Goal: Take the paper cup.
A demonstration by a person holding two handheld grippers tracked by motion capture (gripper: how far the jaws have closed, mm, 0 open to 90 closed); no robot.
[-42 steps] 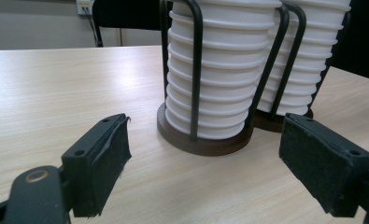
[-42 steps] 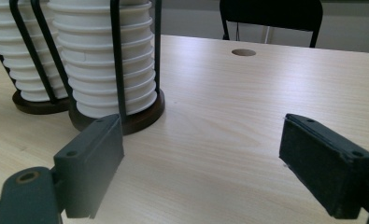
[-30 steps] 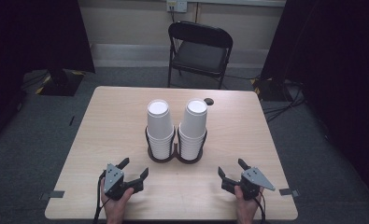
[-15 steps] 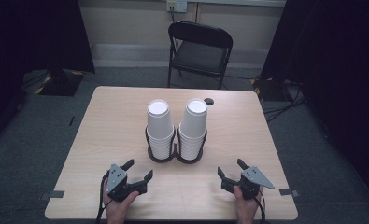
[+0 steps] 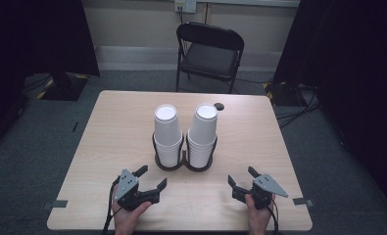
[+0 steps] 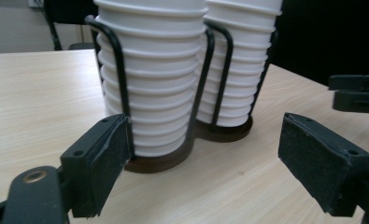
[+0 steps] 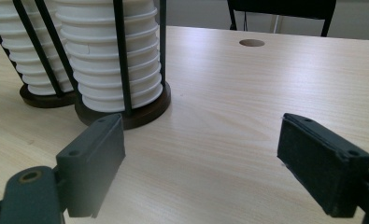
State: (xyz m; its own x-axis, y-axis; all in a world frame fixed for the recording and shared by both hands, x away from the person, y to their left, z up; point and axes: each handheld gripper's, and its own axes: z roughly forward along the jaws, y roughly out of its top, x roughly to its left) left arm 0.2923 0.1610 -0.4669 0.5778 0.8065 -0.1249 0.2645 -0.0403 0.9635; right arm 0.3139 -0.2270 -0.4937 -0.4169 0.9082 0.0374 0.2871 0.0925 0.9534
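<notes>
Two tall stacks of white cups, the left stack [image 5: 167,132] and the right stack [image 5: 203,129], stand in a black wire holder [image 5: 183,164] with round dark bases at the table's middle. My left gripper [image 5: 152,175] is held near the front edge, left of the holder and pointing at it. It is open, its jaws have just been closing slightly, and nothing is between them. In the left gripper view [image 6: 205,163] the near stack [image 6: 154,84] is close ahead. My right gripper [image 5: 242,175] is open at the front right, and its own view [image 7: 201,158] shows bare table and the right stack [image 7: 112,60].
A black folding chair [image 5: 210,54] stands beyond the table's far edge. A small round hole [image 5: 219,106] lies in the wooden table [image 5: 108,127] behind the cups. Dark curtains hang on both sides. The right gripper's jaws [image 6: 355,93] show at the left gripper view's right edge.
My left gripper has risen a little and shifted slightly toward the holder. The right gripper and the cups have kept still.
</notes>
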